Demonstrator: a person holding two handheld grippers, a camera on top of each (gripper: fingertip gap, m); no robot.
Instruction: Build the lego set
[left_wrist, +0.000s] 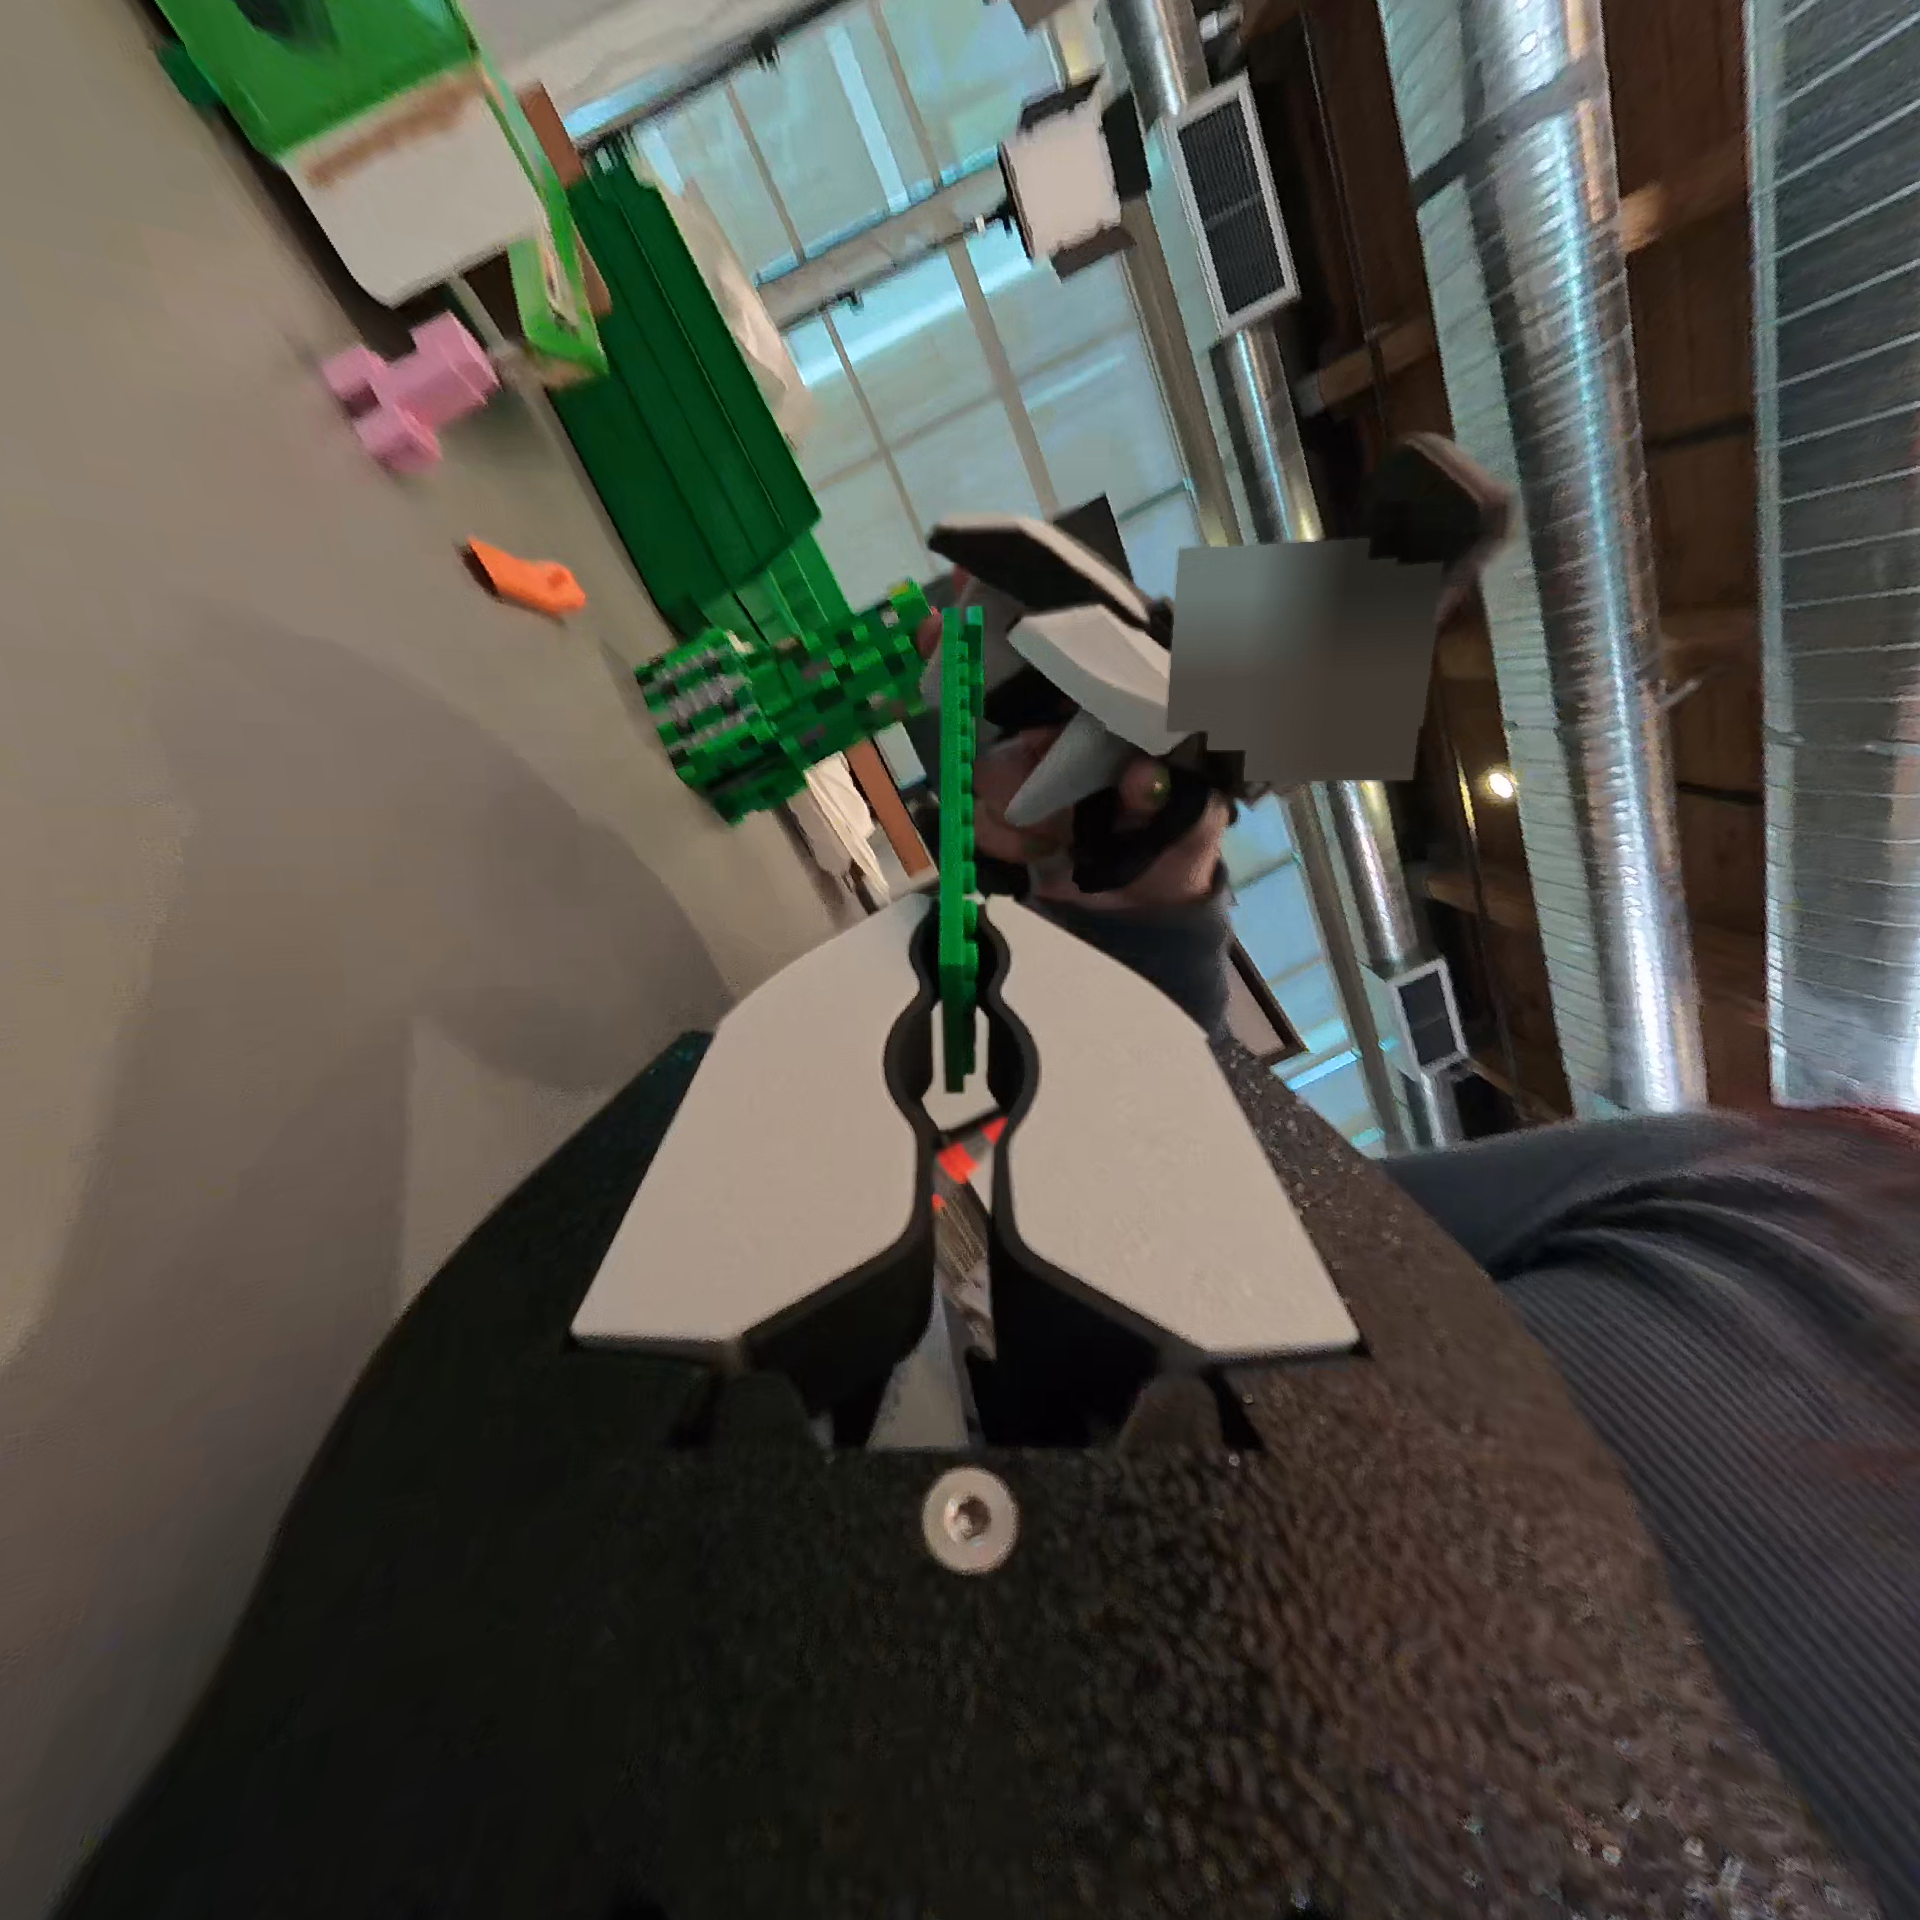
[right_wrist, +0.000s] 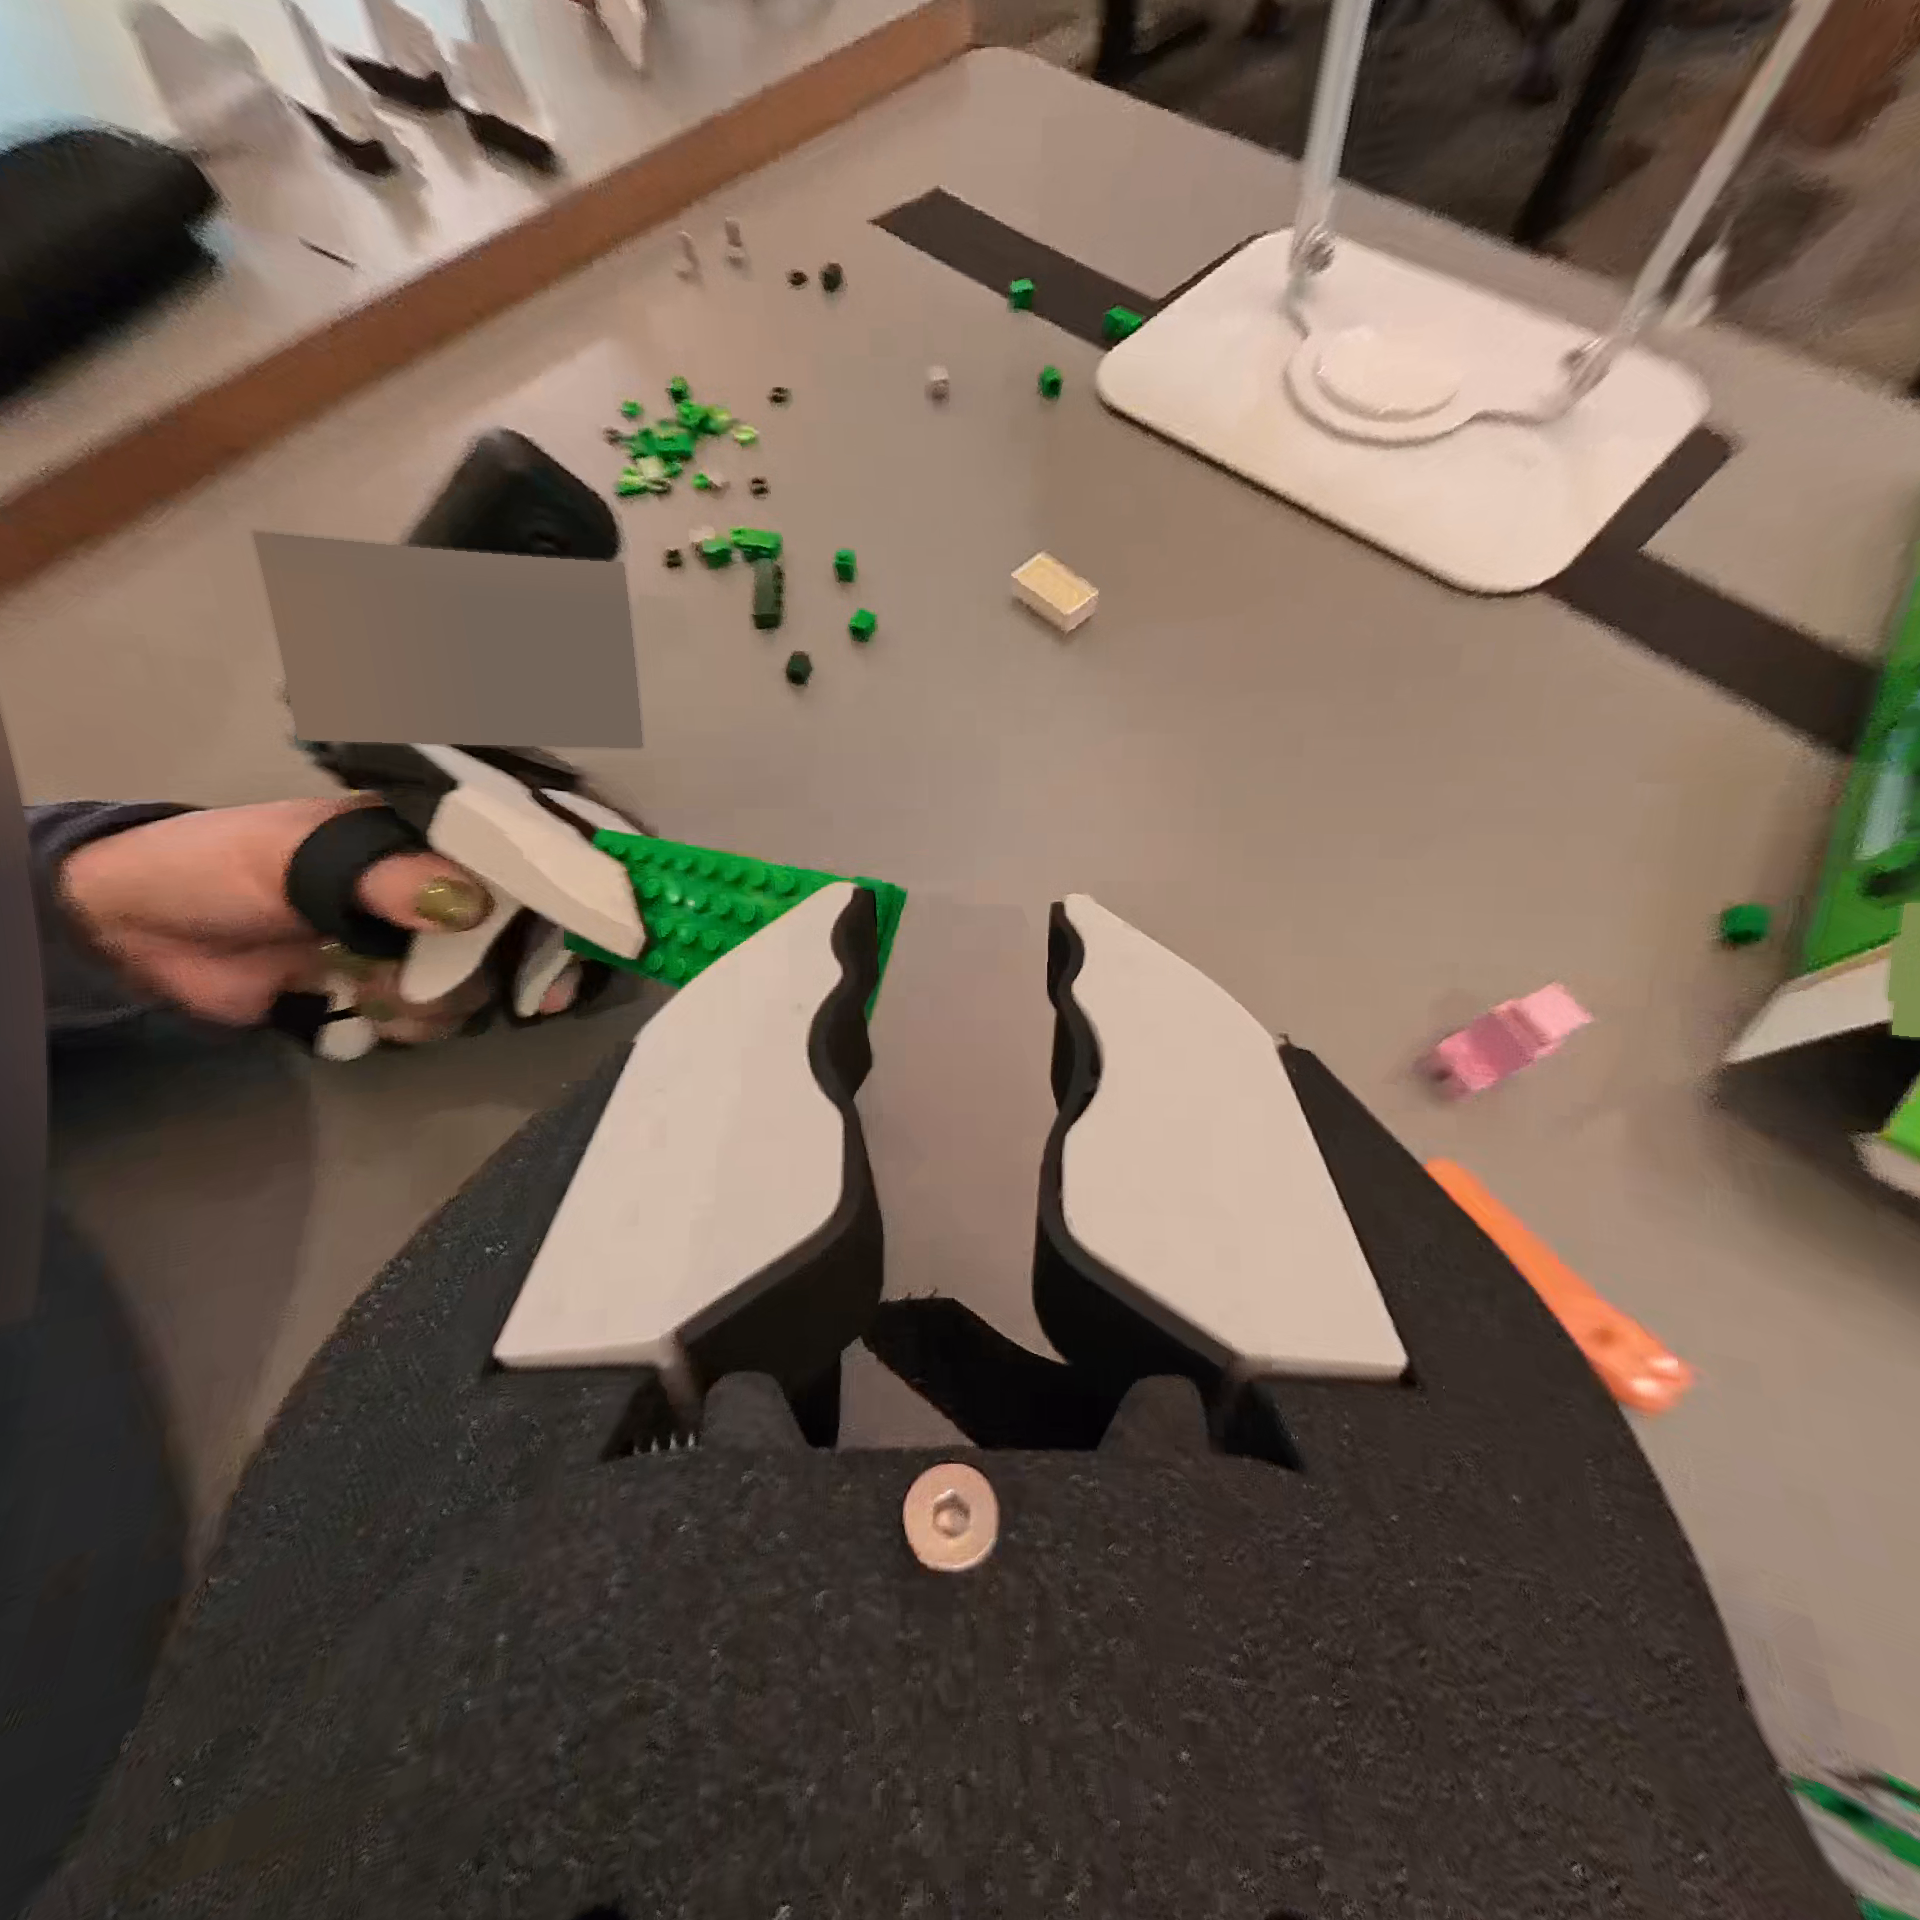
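Between the left gripper's (left_wrist: 961, 914) fingers sits a flat green plate (left_wrist: 958, 831), squeezed on its thin edge, long side pointing away. Just right of it, the right gripper (right_wrist: 956, 914) hangs over the surface (right_wrist: 1247, 779), fingers wide, holding nothing.

Place: a converted industrial loft or workshop used as a workspace.
Ceiling: wooden beams (left_wrist: 1683, 312) and bare silver ducts (left_wrist: 1558, 436) with white vent grilles (left_wrist: 1236, 208).
Windows: tall, many-paned glazing (left_wrist: 935, 343).
Work surface: a grey table (right_wrist: 1299, 790) with a wooden edge (right_wrist: 436, 281), strewn with small green toy bricks (right_wrist: 686, 436).
Fittings: a white stand base (right_wrist: 1403, 416) with clear legs.
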